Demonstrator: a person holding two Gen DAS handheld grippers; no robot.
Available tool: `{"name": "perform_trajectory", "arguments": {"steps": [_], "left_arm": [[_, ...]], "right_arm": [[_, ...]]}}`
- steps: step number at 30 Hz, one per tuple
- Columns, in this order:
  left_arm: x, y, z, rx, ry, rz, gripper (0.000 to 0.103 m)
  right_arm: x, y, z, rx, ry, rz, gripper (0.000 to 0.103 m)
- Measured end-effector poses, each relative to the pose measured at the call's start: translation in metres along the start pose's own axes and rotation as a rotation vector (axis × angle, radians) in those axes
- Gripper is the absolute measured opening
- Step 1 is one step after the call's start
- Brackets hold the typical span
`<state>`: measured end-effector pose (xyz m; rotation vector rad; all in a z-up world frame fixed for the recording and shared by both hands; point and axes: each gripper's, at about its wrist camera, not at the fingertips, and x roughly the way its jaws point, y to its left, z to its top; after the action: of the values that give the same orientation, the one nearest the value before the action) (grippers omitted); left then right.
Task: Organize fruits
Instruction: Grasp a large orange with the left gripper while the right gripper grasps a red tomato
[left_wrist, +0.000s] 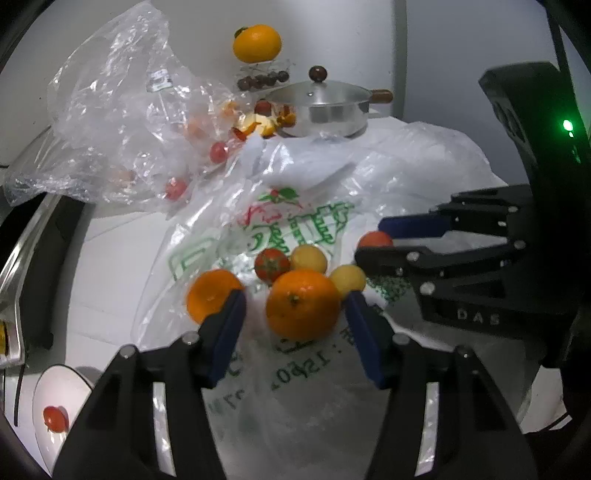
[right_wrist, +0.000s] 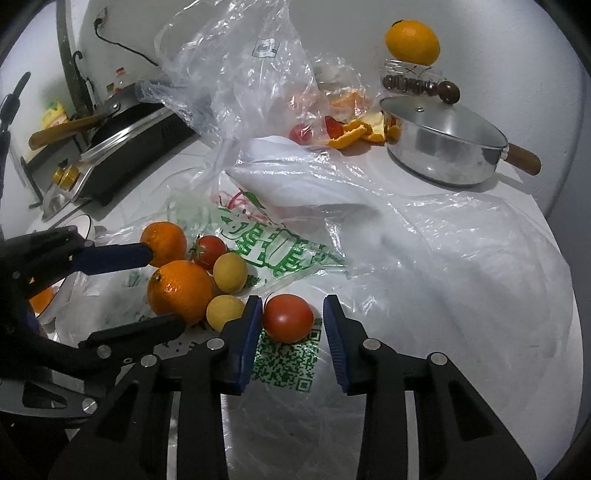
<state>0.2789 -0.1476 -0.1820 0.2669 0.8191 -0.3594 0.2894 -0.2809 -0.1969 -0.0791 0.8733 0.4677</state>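
Observation:
A cluster of fruit lies on a printed plastic bag (left_wrist: 258, 221). My left gripper (left_wrist: 294, 330) straddles the big orange (left_wrist: 303, 304); a gap shows at its left pad, so it is open. In the right wrist view the left gripper (right_wrist: 166, 290) comes in from the left around that orange (right_wrist: 181, 290). My right gripper (right_wrist: 291, 332) straddles a red tomato (right_wrist: 288, 317); the left pad is against it and the right pad stands off, so it is open. A smaller orange (right_wrist: 164, 243), a stemmed tomato (right_wrist: 208, 251) and two yellow fruits (right_wrist: 229, 272) lie beside them.
A lidded steel pot (right_wrist: 443, 147) stands at the back right, with an orange on a jar (right_wrist: 412, 42) behind it. A crumpled clear bag (right_wrist: 236, 74) with tomatoes and orange peels (right_wrist: 354, 133) lie at the back. A stove (right_wrist: 122, 147) is at left. A white plate (left_wrist: 40, 391) holds a tomato.

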Motion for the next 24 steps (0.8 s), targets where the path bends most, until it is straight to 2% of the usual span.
{"name": "perform_trajectory", "arguments": {"steps": [6,12,24], "left_arm": [[0.013,-0.002,-0.001,0.02,0.037,-0.016,0.05],[0.014,-0.004,-0.001,0.033,0.033,-0.022,0.047],[-0.013,-0.006,-0.004,0.03,-0.016,-0.032,0.046]], "right_arm": [[0.004,0.001,0.0,-0.001,0.02,0.007,0.031],[0.003,0.0,-0.002,0.005,0.016,-0.001,0.029],[-0.016,0.004,-0.005,0.002,-0.013,-0.031,0.029]]}}
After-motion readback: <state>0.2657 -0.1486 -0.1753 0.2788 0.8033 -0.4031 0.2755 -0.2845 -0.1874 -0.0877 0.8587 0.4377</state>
